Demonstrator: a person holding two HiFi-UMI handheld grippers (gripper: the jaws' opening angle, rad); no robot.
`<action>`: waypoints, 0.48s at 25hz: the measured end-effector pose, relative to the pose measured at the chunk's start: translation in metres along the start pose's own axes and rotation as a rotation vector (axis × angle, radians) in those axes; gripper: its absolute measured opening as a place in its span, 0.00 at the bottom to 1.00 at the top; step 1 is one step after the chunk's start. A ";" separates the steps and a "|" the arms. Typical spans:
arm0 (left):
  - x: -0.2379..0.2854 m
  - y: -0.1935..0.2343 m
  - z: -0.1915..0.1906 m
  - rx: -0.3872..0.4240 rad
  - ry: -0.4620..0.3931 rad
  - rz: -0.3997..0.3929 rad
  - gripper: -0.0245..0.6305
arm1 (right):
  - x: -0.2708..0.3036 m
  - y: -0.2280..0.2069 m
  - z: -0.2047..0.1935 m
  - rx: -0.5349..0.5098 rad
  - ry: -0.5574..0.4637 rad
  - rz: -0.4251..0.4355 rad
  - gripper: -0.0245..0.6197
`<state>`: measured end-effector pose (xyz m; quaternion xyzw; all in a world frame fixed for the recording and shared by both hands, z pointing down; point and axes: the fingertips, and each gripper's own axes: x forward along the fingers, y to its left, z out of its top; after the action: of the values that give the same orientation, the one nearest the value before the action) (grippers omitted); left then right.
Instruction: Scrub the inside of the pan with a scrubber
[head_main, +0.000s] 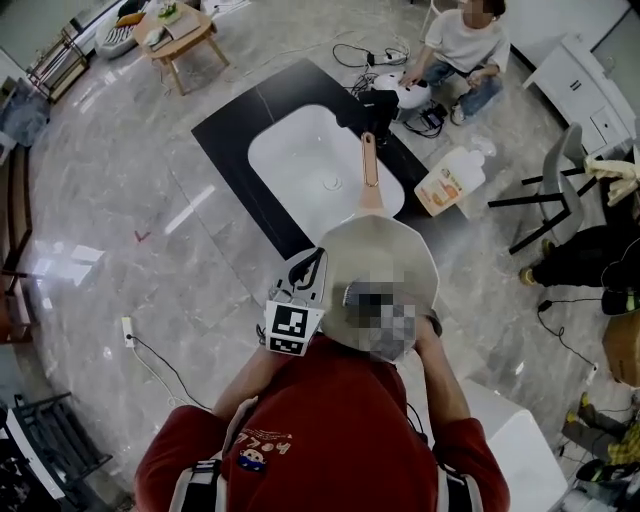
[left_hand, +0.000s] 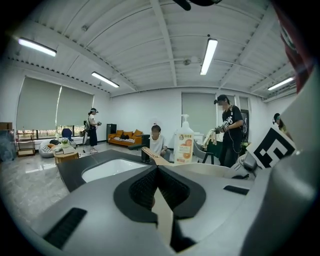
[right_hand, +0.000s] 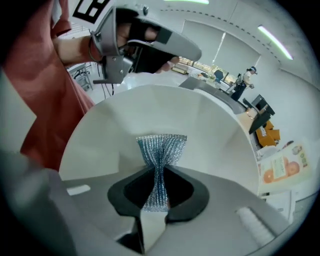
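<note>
Now we hold the pan (head_main: 372, 255) by its left rim in the left gripper's (left_hand: 157, 171) pinched jaws, handle (head_main: 369, 160) pointing away over the sink (head_main: 290, 150), while the right gripper (right_hand: 159, 174), clamped on the scrubber (right_hand: 161, 149), faces straight into its inside.

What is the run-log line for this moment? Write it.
left gripper: shut on pan rim | right gripper: shut on scrubber | scrubber: inside pan | handle: over sink

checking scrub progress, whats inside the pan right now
Inside the pan shows only a silvery mesh scrubber, pinched by the right gripper, over the pale interior. The patch behind the scrubber is covered.
</note>
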<state>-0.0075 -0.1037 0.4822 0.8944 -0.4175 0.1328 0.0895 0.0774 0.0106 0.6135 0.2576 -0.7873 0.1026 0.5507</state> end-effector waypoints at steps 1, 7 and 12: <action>0.002 0.001 0.004 0.001 -0.010 -0.001 0.04 | -0.004 -0.008 0.003 0.047 -0.036 -0.018 0.15; 0.009 0.002 0.041 0.000 -0.084 -0.006 0.05 | -0.065 -0.073 0.026 0.364 -0.351 -0.202 0.15; 0.016 -0.003 0.084 -0.004 -0.137 -0.043 0.04 | -0.144 -0.126 0.046 0.558 -0.640 -0.419 0.15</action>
<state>0.0181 -0.1358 0.4074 0.9101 -0.4035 0.0686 0.0652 0.1430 -0.0744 0.4487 0.5676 -0.7909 0.1127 0.1990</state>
